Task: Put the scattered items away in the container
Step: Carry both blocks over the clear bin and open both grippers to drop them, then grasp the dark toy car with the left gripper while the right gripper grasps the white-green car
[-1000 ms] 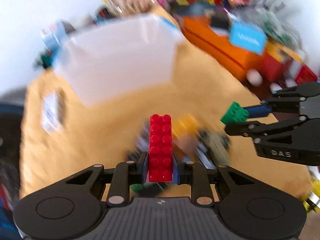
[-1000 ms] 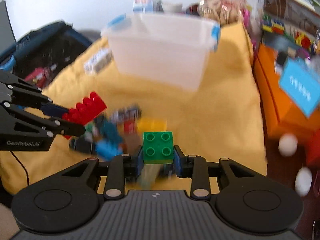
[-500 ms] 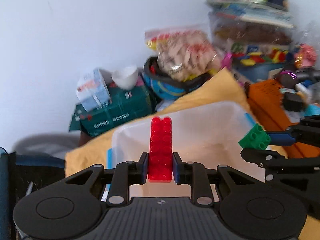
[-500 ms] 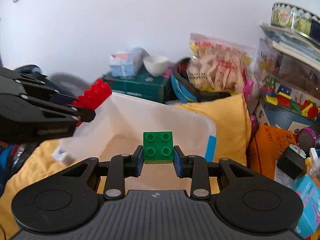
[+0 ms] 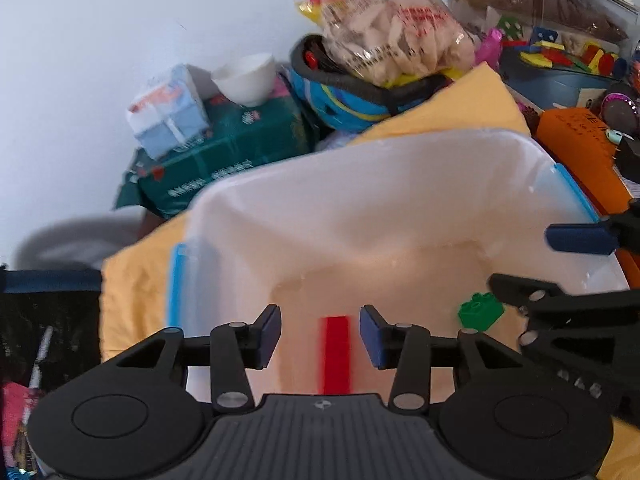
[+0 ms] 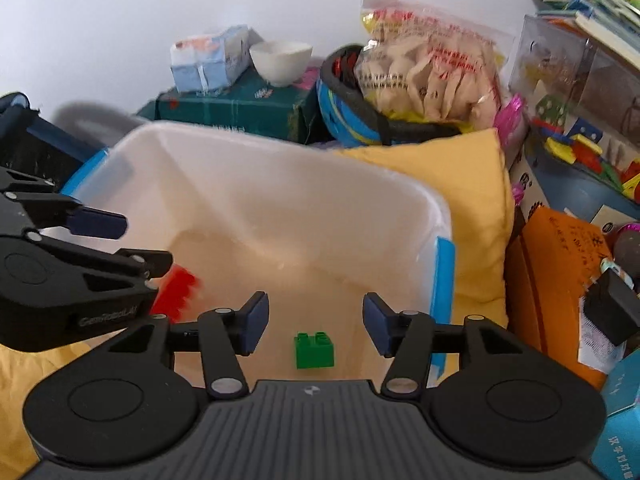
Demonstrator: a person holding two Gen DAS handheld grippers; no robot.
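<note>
— What has changed since half a second ago?

— Both my grippers have let go. My left gripper point(image 5: 320, 332) was clamped on the red brick point(image 5: 337, 354) then; now its blue pads point(image 5: 267, 336) stand wide apart and the brick is below them, inside the clear container point(image 5: 360, 184). It looks smeared, so I cannot tell whether it has reached the floor of the container.

— And the other one?

— The same. My right gripper point(image 6: 315, 322) held the green brick point(image 6: 314, 349) between its pads; now it is spread wide and holds nothing. The green brick sits upright, studs up, on the bottom of the container point(image 6: 280, 168), near the wall with the blue clip point(image 6: 444, 276).

— Do the two views agree?

— Yes. From the left wrist, the green brick point(image 5: 480, 312) lies on the container floor just beside my right gripper point(image 5: 560, 268), which reaches in from the right. From the right wrist, my left gripper point(image 6: 136, 240) comes in from the left, and the red brick point(image 6: 176, 292) shows as a blur just under its lower finger.

— Where does the container stand?

— On the yellow cloth point(image 6: 460, 184), in front of a white bowl point(image 6: 281, 60) and a bag of snacks point(image 6: 432, 64).
</note>
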